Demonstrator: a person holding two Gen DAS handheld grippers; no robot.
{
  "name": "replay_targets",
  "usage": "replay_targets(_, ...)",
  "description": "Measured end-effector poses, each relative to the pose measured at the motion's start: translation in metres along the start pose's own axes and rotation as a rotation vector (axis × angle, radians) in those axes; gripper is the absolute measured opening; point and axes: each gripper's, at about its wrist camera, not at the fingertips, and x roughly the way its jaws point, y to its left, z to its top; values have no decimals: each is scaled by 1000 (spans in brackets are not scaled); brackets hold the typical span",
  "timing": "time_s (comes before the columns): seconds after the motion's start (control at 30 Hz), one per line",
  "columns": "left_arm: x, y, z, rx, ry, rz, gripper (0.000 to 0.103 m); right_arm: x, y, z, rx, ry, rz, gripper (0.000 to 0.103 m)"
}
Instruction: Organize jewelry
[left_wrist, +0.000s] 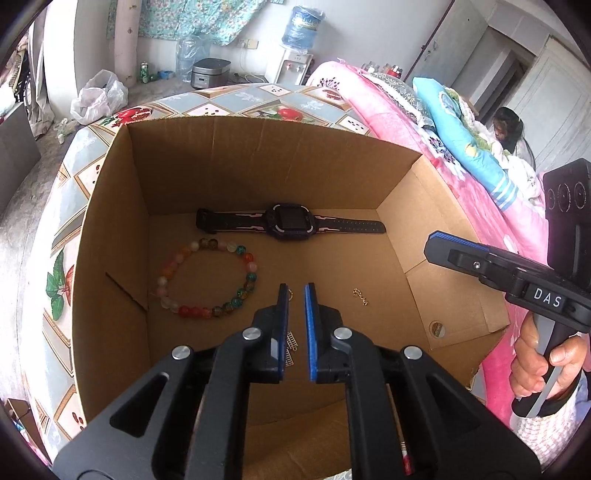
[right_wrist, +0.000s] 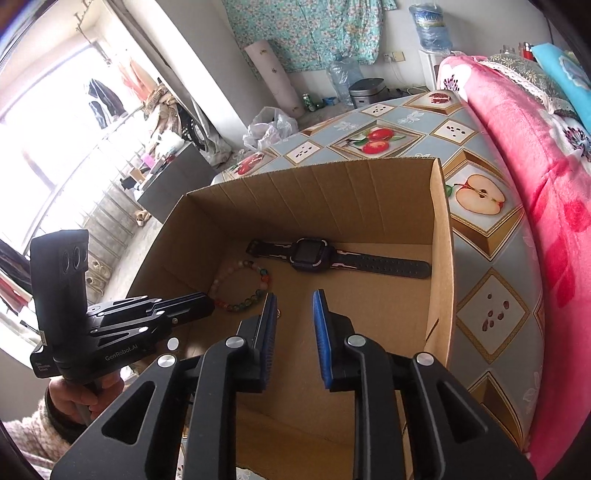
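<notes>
Two grippers over one cardboard box (left_wrist: 258, 173), both pointing down into it. Left gripper (left_wrist: 296, 295) low over the box floor, fingers narrowly parted, nothing gripped; a gold earring (left_wrist: 291, 341) with a small ring end lying in the gap beneath, apparently loose on the cardboard. Right gripper (right_wrist: 294, 306) hovering higher, nearer the right wall, fingers at a moderate gap, empty.

Step in hand, by the look of it: fine pick or nudge of the earring with the left. Next move likely calls for a short drop, pads straddling the thin metal, then a gentle close; piece small and flat, so easy to miss or flick away.

Already laid out on the floor: black smartwatch (left_wrist: 291, 223) flat along the far wall, straps spread; beaded bracelet (left_wrist: 208, 278) in an open ring just left of the left fingertips; second small gold piece (left_wrist: 360, 297) to the right, apart from the rest.

Obstacles: tall box walls limiting approach angle; bracelet close enough for the left finger to snag. Box sitting on a fruit-print tablecloth (right_wrist: 491, 236), pink blanket (right_wrist: 535, 155) alongside.
</notes>
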Motion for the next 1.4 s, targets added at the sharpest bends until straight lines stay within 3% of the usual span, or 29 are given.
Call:
replay_targets(0.17, -15, -6, -4, 23, -47, -1, 10, -20, 1, -1, 9, -52, 15, 22)
replay_targets(0.3, -36, -14, -15, 60, -105, -19, 20, -49, 3, -9, 8, -124, 34, 22)
replay_targets(0.53, -85, -29, -59, 141, -239, -97, 43, -106, 2, -52, 19, -248, 47, 35)
replay_targets(0.57, -93, -32, -66, 157, -275, -123, 45, -111, -1, -59, 35, -252, 64, 36)
replay_targets(0.63, -108, -38, -84, 182, -344, -171, 59, -118, -10, -75, 84, -253, 109, 36)
replay_targets(0.7, -115, -47, -99, 214, -372, -196, 60, -120, -18, -91, 124, -244, 109, 36)
replay_targets(0.8, -106, -64, -115, 268, -346, -201, 63, -114, -31, -114, 184, -210, 82, 36)
replay_targets(0.93, -73, -82, -132, 289, -244, -182, 63, -92, -42, -138, 233, -134, 21, 36)
replay_targets(1.1, -28, -96, -153, 340, -187, -52, 63, -57, -42, -155, 207, -44, -84, 35)
replay_targets(1.4, 18, -110, -156, 388, -133, -42, 39, -27, -49, -161, 180, -5, -111, 23)
